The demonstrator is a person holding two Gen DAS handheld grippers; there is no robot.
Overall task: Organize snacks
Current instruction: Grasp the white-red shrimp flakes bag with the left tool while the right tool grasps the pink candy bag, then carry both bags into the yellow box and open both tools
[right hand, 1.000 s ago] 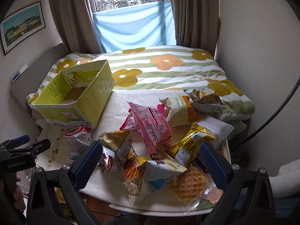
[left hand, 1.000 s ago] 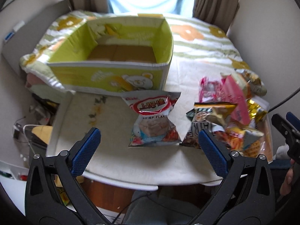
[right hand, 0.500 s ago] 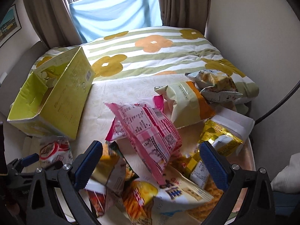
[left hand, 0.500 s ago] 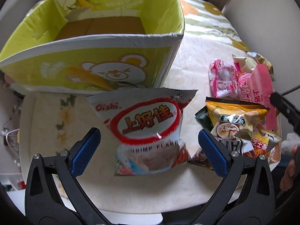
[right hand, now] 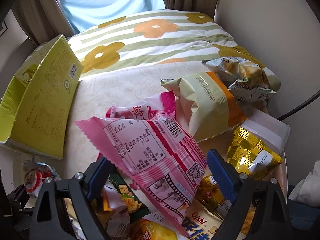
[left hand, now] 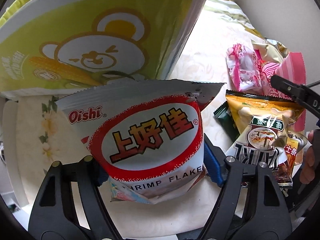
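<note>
Red-and-white crinkly shrimp-flake bag (left hand: 148, 140): just in front of the yellow-green cardboard box (left hand: 90, 40), squeezed across its width by the closing left gripper (left hand: 154, 170). Pink foil packet (right hand: 158, 156) (right of box): between closing right gripper (right hand: 158, 178) pads, contact unclear.

shrimp flake bag (left hand: 152, 140) below green box (left hand: 96, 40).

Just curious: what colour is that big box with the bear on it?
The box is yellow-green with a white bear; the left wrist view shows it best.
</note>
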